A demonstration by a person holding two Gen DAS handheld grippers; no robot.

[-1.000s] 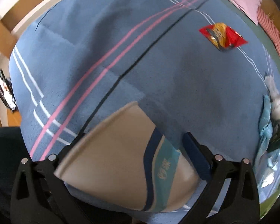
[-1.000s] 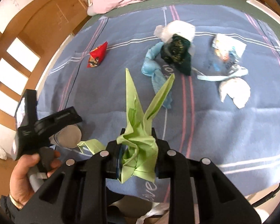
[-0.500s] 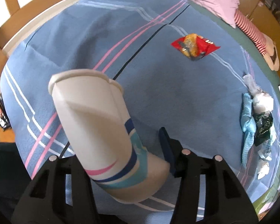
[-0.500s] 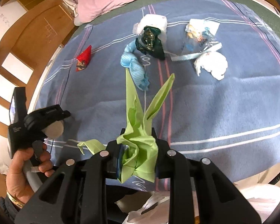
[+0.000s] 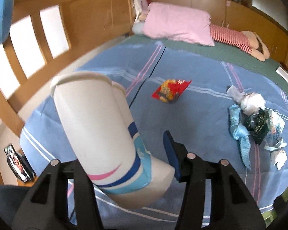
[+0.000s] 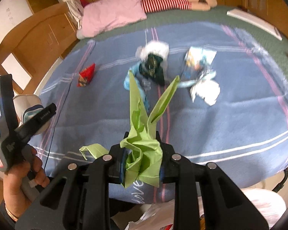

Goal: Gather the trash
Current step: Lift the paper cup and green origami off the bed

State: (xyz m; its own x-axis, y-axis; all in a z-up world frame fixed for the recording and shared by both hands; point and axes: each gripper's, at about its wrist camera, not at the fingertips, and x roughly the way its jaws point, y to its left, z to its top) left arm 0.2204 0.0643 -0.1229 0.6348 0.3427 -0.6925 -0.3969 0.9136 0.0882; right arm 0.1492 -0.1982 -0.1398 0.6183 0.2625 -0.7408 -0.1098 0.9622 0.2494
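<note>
My left gripper is shut on a white paper cup with blue and pink stripes, held above the blue blanket. The cup also shows in the right wrist view, in the left gripper. My right gripper is shut on crumpled green paper. On the blanket lie a red snack wrapper, a heap of blue, dark green and white wrappers, a printed wrapper and white tissue.
A pink pillow and a red-striped soft toy lie at the bed's far end. A wooden bed rail runs along the left. A white plastic bag shows below the right gripper, off the bed's near edge.
The left gripper has lifted and tilted up with the cup, so the view now reaches the pillow. The right gripper, still holding the green paper, has pulled back from the bed.
</note>
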